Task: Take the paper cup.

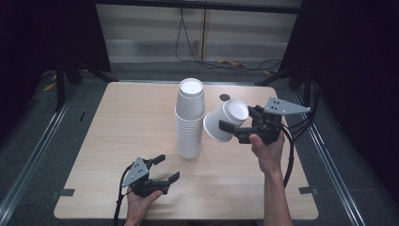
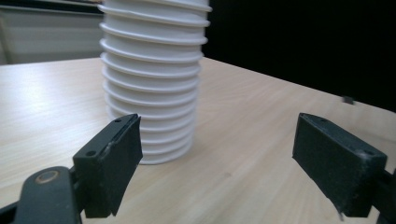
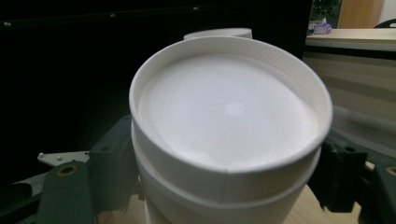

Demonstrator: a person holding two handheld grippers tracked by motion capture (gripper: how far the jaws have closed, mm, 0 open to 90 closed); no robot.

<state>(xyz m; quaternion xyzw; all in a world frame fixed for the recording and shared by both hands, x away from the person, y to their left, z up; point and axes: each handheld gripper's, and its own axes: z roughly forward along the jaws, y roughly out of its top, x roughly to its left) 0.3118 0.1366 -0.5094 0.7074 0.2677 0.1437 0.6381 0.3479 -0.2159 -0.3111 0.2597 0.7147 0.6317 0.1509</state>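
Note:
A tall stack of white paper cups, bottoms up, stands in the middle of the wooden table. To its right, my right gripper is shut on a white paper cup, held tilted in the air with its base up and to the right. In the right gripper view that cup shows its recessed base, with a second rim just below, and the jaws press on both sides. My left gripper rests open near the front edge, apart from the stack. Its jaws frame the stack's foot.
A small dark round mark lies on the table behind the held cup. Grey tape strips mark the front corners. Metal rails run along both sides of the table, and cables lie on the floor beyond it.

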